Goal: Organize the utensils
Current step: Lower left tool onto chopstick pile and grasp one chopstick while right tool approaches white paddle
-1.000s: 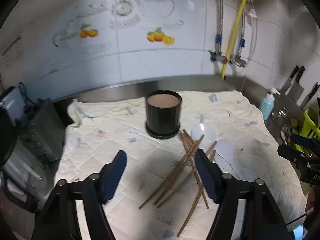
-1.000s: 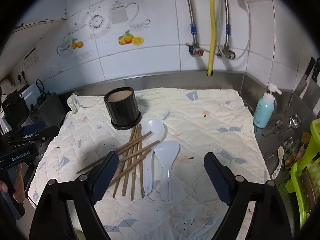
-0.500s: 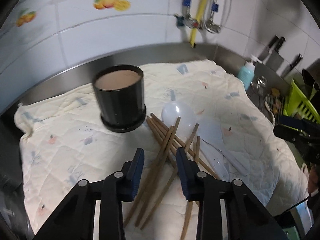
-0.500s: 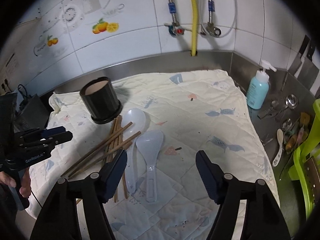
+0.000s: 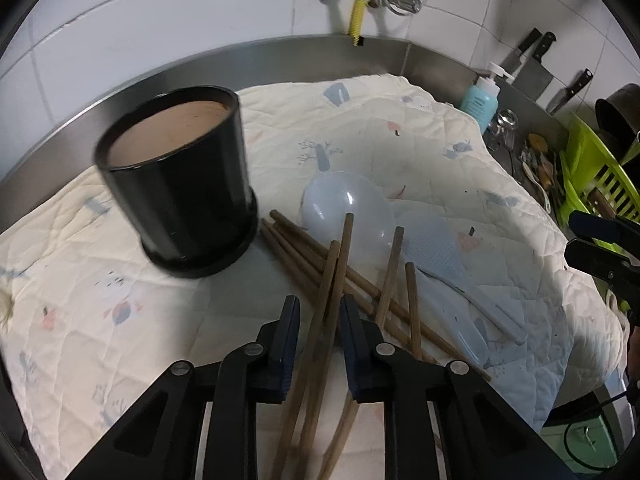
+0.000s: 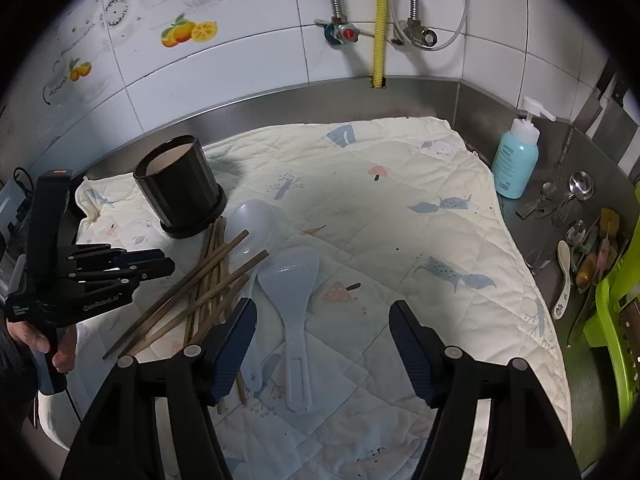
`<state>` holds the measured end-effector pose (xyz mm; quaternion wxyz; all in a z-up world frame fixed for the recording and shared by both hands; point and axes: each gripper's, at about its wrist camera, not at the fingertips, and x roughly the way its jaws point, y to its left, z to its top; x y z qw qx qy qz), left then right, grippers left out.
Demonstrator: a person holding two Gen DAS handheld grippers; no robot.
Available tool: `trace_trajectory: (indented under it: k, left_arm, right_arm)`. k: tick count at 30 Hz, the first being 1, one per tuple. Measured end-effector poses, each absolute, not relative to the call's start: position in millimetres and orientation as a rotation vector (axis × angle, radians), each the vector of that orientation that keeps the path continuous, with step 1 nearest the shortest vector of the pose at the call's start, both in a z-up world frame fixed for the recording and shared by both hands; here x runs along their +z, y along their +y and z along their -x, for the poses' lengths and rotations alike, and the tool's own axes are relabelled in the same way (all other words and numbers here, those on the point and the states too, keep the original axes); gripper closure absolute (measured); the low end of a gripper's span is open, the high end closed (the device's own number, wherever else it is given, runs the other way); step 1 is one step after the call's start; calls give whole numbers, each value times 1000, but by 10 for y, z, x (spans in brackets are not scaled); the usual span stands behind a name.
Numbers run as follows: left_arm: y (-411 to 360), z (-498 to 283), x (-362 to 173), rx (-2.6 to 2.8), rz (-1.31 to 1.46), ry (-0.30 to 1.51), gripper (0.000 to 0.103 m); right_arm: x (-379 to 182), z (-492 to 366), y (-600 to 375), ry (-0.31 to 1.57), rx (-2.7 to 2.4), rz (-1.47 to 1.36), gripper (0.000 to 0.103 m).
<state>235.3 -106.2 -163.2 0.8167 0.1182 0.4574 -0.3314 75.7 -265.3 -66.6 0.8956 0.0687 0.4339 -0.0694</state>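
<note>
A: Why is the left gripper so low over the chopsticks?

B: It straddles two that lie crossed on top of the heap. Its fingers are closing with that pair between them, though a sliver of gap shows on each side, so I judge they don't pinch yet

A: And the pot?

B: Upright, ahead and to the left of those fingers, just beside the far ends of the sticks. Probably where they're meant to go

A: The right gripper?

B: Spread wide, holding nothing. The rice paddle lies between its fingers, nearer the left one, with the pale spoon ahead on that side. Likely lining up on the paddle while the other hand takes the sticks
</note>
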Motion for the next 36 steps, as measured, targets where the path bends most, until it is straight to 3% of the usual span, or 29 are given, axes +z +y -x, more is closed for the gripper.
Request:
trace_trajectory:
  k: [11,36]
  left_arm:
    - [-1272,-2592,-1900,-760,-307,1018,90]
    - [-1316,-2544,-2027,-795,-374,1025,90]
  right_arm:
    - [-717,-858,-2688,913,-182,-156,29]
    - [-813,-986,-2691,938,-171,-154,29]
